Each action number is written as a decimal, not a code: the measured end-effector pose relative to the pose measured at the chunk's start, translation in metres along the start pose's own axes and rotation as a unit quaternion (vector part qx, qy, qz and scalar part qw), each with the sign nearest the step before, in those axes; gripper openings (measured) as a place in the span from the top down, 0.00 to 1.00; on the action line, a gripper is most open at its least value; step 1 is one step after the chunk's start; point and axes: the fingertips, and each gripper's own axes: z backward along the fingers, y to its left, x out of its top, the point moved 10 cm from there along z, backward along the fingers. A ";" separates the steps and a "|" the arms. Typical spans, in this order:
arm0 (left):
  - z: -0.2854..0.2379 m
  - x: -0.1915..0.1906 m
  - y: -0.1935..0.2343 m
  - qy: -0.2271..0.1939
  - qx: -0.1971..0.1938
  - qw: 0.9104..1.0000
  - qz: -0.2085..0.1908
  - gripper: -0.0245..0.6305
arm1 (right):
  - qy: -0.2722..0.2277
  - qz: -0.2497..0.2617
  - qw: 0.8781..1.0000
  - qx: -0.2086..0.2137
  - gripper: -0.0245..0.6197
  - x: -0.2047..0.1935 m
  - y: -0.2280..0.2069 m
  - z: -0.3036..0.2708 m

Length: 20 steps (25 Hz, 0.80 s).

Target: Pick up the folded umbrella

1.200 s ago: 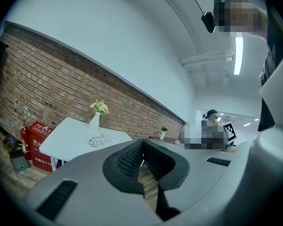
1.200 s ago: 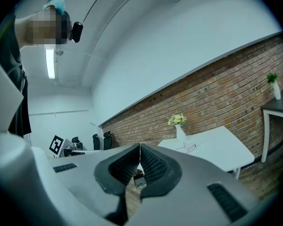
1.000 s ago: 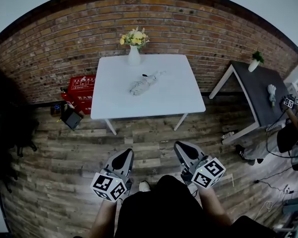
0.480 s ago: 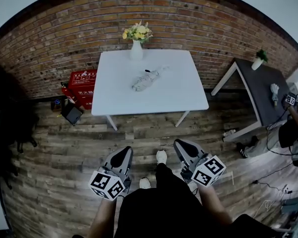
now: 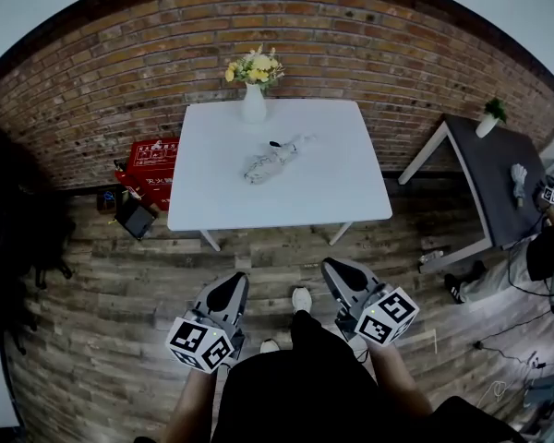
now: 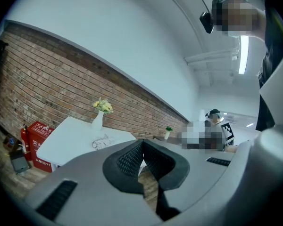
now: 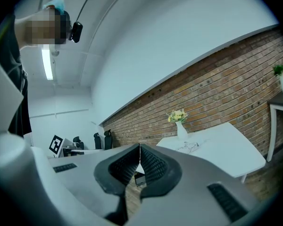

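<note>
Shut and empty at the left gripper (image 5: 229, 289), pads (image 6: 129, 160) pressed together with nothing between them; likewise at the right gripper (image 5: 338, 270). Held low and nearly level over the floor (image 5: 120, 284), side by side, both pointing toward the table (image 5: 332, 201). Well ahead of both, up on the tabletop and roughly on the line running out between them: the umbrella (image 5: 271, 159), lying at a slant, pale patterned cloth loosely bunched, a small dark end on its far side. Farther out beyond it, near the table's far edge, a vase (image 5: 252, 109) of flowers. Not yet within reach; calls for closing the gap first, then opening at least one pair of jaws. Probably light, judging from the compact fold. Soft and baggy in the cloth, likely to slide or crumple under the pads, yet presumably stiff along the shaft hidden inside. Best taken across the middle of the bundle, jaws square to its long axis and wide enough to pass the cloth, squeezing down to the firm core. Alternatively at the dark end, if that proves to be the handle, though too small here to tell. Worth keeping clear of the vase, the one fragile neighbour past the far end.
</note>
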 end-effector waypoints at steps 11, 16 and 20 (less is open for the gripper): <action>-0.077 0.030 0.018 0.003 0.015 1.000 -0.008 0.94 | 0.002 -0.009 1.000 0.022 0.93 0.029 -0.076 -0.046; -0.109 0.038 0.022 0.008 0.032 0.999 -0.007 0.94 | 0.013 -0.010 0.999 0.039 0.93 0.039 -0.109 -0.064; -0.131 0.042 0.024 0.013 0.043 0.999 -0.002 0.94 | 0.021 -0.013 0.999 0.048 0.93 0.048 -0.133 -0.075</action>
